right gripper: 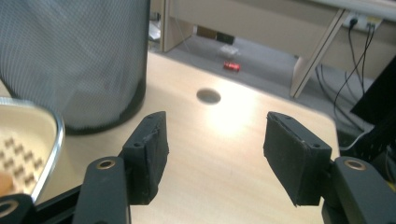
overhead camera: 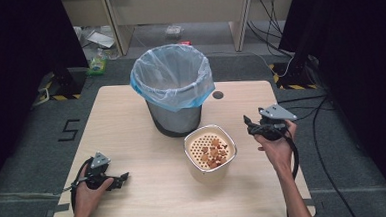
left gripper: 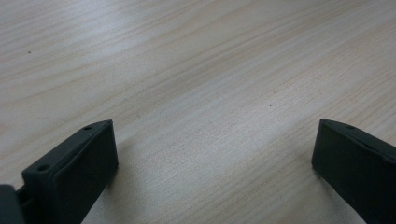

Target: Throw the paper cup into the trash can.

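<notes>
Both grippers stand spread and empty: right gripper (overhead camera: pixel 248 126) nears the cream perforated-lid container (overhead camera: pixel 210 153) to its left, apparently to grasp it; left gripper (overhead camera: pixel 120 179) idles.

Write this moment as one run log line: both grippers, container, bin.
left gripper: open, low over table | right gripper: open, beside container | container: food scraps on strainer | bin: lined, behind container

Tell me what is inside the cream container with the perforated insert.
On the cream container's perforated insert lie small orange-brown food scraps, heaped toward its right side. Whatever sits below the insert is hidden by it.
</notes>
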`<action>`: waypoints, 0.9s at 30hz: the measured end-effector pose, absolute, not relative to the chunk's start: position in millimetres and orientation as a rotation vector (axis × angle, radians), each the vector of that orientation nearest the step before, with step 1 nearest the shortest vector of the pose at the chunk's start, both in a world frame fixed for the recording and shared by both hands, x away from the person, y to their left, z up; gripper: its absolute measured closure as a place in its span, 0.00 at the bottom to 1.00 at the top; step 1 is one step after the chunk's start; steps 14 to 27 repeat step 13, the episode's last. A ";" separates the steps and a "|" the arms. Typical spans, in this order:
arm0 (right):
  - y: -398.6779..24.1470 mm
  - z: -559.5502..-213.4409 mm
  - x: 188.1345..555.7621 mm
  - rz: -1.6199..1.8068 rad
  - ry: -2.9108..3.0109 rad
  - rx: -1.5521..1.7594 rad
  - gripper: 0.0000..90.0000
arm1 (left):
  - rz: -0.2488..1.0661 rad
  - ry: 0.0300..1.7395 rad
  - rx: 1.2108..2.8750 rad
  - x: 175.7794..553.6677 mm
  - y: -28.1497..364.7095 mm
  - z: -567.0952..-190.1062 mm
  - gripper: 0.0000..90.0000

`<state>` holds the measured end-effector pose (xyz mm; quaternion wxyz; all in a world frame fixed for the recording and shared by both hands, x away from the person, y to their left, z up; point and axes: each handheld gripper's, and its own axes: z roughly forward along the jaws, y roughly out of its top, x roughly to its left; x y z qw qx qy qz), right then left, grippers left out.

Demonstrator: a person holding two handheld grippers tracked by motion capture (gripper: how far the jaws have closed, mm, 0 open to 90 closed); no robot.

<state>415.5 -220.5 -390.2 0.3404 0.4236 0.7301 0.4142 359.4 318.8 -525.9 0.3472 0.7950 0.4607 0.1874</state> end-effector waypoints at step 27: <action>-235.2 -438.4 400.9 1.052 1.926 1.198 0.43 | 0.487 1.195 2.062 359.2 318.9 -525.9 0.00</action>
